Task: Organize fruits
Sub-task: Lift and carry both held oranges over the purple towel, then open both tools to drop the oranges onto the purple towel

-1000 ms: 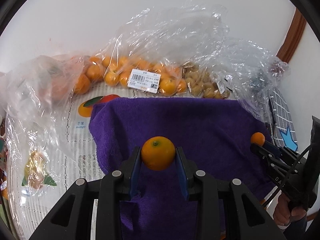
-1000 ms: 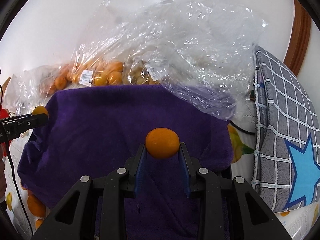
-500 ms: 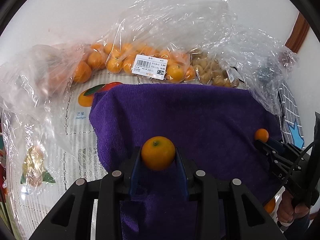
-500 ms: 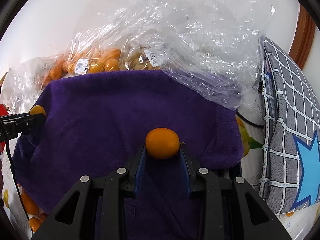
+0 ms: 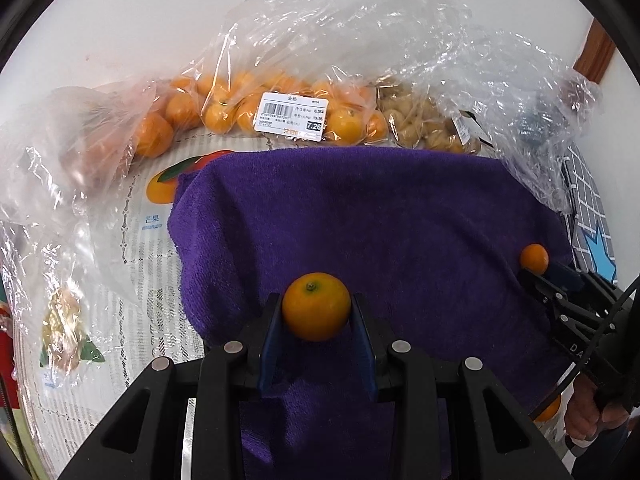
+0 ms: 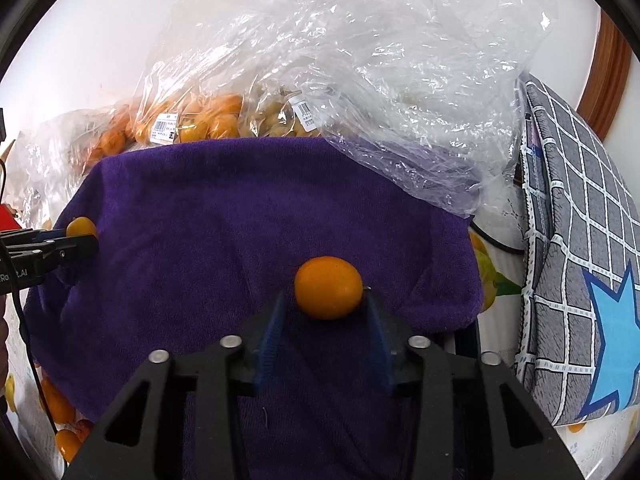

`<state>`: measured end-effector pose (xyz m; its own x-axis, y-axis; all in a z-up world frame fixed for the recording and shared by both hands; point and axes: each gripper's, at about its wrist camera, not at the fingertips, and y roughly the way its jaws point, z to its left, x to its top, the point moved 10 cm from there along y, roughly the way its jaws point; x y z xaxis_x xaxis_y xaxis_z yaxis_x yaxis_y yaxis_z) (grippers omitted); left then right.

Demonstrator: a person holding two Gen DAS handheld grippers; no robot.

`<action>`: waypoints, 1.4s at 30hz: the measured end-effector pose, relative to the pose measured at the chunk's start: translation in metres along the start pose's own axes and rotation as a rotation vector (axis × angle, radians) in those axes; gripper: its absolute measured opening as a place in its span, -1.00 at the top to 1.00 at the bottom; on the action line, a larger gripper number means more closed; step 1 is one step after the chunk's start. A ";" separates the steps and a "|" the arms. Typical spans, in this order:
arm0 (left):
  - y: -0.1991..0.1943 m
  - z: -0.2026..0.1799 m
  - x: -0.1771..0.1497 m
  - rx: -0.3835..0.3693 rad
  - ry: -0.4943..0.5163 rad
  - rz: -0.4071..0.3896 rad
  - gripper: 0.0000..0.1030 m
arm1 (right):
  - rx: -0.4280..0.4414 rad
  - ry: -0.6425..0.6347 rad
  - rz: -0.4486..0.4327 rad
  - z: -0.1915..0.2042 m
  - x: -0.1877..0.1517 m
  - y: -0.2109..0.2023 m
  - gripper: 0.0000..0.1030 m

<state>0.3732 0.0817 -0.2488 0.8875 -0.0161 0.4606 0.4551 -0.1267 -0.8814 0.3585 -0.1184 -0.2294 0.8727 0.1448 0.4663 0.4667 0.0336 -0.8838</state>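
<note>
My left gripper (image 5: 316,304) is shut on a small orange (image 5: 316,306), held just above a purple towel (image 5: 360,208). In the right wrist view, my right gripper (image 6: 326,298) is opening. A second small orange (image 6: 328,287) sits between its blue pads over the towel (image 6: 240,220), with a gap at the left pad. Each gripper also shows in the other's view: the right gripper (image 5: 538,270) at the towel's right edge with its orange (image 5: 534,258), and the left gripper (image 6: 76,240) at the left edge with its orange (image 6: 80,226).
Clear bags of oranges (image 5: 240,112) and of pale brown fruit (image 5: 420,128) lie behind the towel against the wall. A crumpled clear bag (image 6: 400,80) overlaps the towel's far right corner. A grey checked cushion (image 6: 580,240) is on the right. The fruit-print tablecloth (image 5: 140,240) is on the left.
The right gripper's jaws have spread and its left pad has come off the orange. The left gripper still grips its orange. Both views have tipped a little further down over the towel.
</note>
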 end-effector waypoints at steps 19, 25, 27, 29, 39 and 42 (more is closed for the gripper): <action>0.013 -0.003 0.000 0.034 0.017 0.019 0.38 | 0.020 0.080 -0.055 -0.014 0.001 -0.024 -0.14; 0.011 -0.006 -0.001 0.037 0.028 0.025 0.29 | 0.011 0.086 -0.071 -0.017 0.001 -0.031 -0.14; 0.008 -0.008 0.000 0.034 0.034 0.018 0.17 | 0.013 0.091 -0.075 -0.017 0.000 -0.034 -0.14; 0.005 -0.011 0.001 0.033 0.044 0.010 0.08 | -0.005 0.093 -0.087 -0.018 -0.001 -0.038 -0.14; -0.014 -0.022 0.006 0.038 0.073 -0.026 -0.20 | -0.044 0.109 -0.107 -0.025 -0.001 -0.062 -0.14; -0.020 -0.022 0.008 0.047 0.079 -0.033 -0.30 | -0.039 0.114 -0.111 -0.026 -0.002 -0.068 -0.14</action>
<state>0.3695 0.0626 -0.2255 0.8641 -0.0915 0.4950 0.4888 -0.0821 -0.8685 0.3291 -0.1470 -0.1693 0.8252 0.0292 0.5640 0.5642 0.0047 -0.8256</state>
